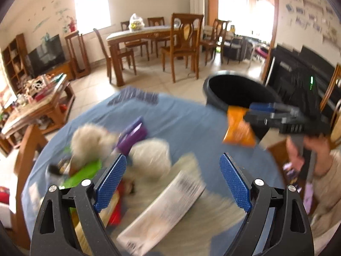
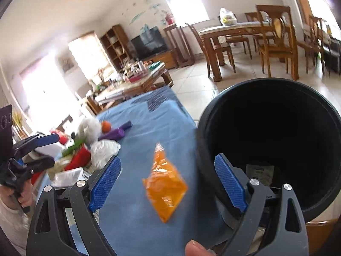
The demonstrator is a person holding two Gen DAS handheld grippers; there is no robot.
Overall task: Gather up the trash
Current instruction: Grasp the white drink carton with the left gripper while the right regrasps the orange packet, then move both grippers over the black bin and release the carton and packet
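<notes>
The right gripper (image 2: pixel 168 183), jaws spread, has the orange wrapper (image 2: pixel 165 183) loose between them, just left of the black bin (image 2: pixel 319 111) (the left gripper (image 1: pixel 172 181) also gapes over the bench (image 1: pixel 181 115) litter)

- The bin (image 2: pixel 270 140) stands off the worktop's (image 2: pixel 149 115) right edge.
- A snack packet (image 2: pixel 165 183) is between the right hand-held gripper's (image 2: pixel 168 183) open fingers, left of the bin.
- A litter pile (image 1: pixel 119 155) lies before the left hand-held gripper (image 1: pixel 172 181).
</notes>
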